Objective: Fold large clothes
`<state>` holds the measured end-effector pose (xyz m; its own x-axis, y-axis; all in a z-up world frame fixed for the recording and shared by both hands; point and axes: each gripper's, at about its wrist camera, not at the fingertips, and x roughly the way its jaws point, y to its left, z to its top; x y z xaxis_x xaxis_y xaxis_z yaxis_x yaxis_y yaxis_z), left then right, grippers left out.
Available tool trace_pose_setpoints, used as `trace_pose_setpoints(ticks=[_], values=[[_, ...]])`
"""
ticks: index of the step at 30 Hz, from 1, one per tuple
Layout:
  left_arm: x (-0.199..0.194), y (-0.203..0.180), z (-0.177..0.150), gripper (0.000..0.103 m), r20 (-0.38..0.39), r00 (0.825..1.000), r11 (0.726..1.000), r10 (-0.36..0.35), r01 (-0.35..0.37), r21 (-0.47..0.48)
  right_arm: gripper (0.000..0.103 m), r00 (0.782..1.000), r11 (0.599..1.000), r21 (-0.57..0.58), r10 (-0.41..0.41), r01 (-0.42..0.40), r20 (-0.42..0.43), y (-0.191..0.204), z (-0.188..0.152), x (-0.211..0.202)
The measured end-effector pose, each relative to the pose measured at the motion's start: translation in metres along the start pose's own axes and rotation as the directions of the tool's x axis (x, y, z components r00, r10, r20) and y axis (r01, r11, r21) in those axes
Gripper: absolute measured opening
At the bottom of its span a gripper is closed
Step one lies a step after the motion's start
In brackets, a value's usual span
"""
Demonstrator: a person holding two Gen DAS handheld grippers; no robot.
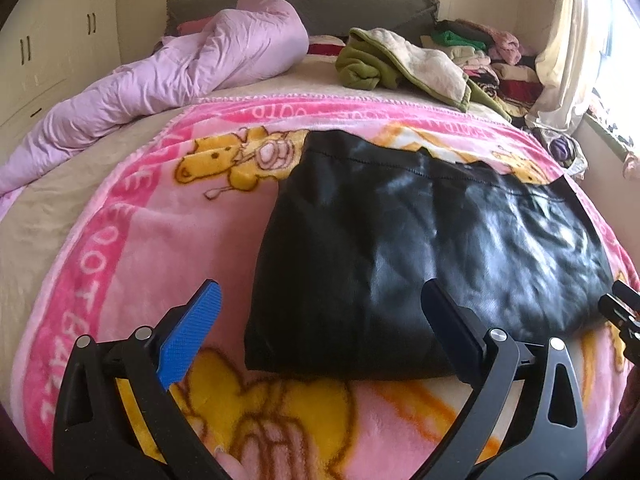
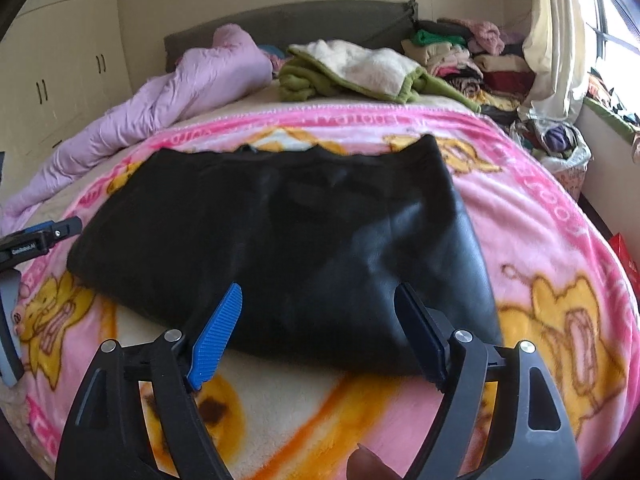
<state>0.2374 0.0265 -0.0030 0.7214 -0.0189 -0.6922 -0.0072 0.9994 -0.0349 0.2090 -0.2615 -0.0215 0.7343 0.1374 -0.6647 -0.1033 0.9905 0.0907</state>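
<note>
A black leather-like garment (image 1: 420,248) lies folded flat on the pink cartoon blanket (image 1: 132,248); it also shows in the right wrist view (image 2: 288,240). My left gripper (image 1: 320,296) is open and empty, just above the garment's near left edge. My right gripper (image 2: 320,296) is open and empty over the garment's near right edge. The right gripper's tip shows at the right edge of the left wrist view (image 1: 618,308). The left gripper shows at the left edge of the right wrist view (image 2: 40,238).
A lilac duvet (image 1: 168,76) is bunched at the bed's left. A green and cream fleece (image 1: 400,60) and a pile of clothes (image 1: 492,56) lie at the head. Cupboards (image 2: 60,76) stand left; a curtain and window (image 2: 560,40) are right.
</note>
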Motion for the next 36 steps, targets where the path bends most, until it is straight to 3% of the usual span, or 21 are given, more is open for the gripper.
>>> trace_pose_setpoints(ticks=[5, 10, 13, 16, 22, 28, 36], values=[[0.025, 0.001, -0.008, 0.093, -0.077, 0.997, 1.000, 0.027, -0.025, 0.016, 0.078, 0.994, 0.999, 0.011, -0.039, 0.041, -0.103, -0.001, -0.011, 0.027], [0.041, 0.015, -0.013, 0.095, -0.136, 0.990, 0.999, -0.025, 0.018, -0.048, 0.081, 0.991, 0.995, -0.036, -0.096, 0.093, -0.097, 0.013, -0.010, 0.031], [0.032, 0.023, -0.009, 0.095, -0.112, 0.994, 0.997, -0.016, 0.007, -0.081, 0.081, 0.999, 0.999, -0.045, -0.002, 0.000, -0.032, 0.028, -0.001, 0.019], [0.034, 0.035, -0.006, 0.095, -0.117, 0.992, 0.989, -0.052, 0.035, -0.145, 0.082, 0.998, 0.992, -0.102, 0.068, -0.069, -0.010, 0.054, 0.006, 0.016], [0.053, 0.051, 0.003, 0.095, -0.149, 0.982, 0.972, -0.113, 0.078, -0.221, 0.085, 0.990, 0.949, -0.283, 0.139, -0.140, -0.023, 0.125, 0.009, 0.030], [0.074, 0.063, 0.016, 0.095, -0.178, 0.968, 0.952, -0.179, 0.124, -0.280, 0.089, 0.988, 0.899, -0.412, 0.152, -0.151, -0.029, 0.174, 0.001, 0.044], [0.098, 0.066, 0.038, 0.095, -0.230, 0.952, 0.958, -0.201, 0.142, -0.250, 0.091, 0.997, 0.812, -0.580, 0.074, -0.063, -0.005, 0.219, -0.009, 0.073]])
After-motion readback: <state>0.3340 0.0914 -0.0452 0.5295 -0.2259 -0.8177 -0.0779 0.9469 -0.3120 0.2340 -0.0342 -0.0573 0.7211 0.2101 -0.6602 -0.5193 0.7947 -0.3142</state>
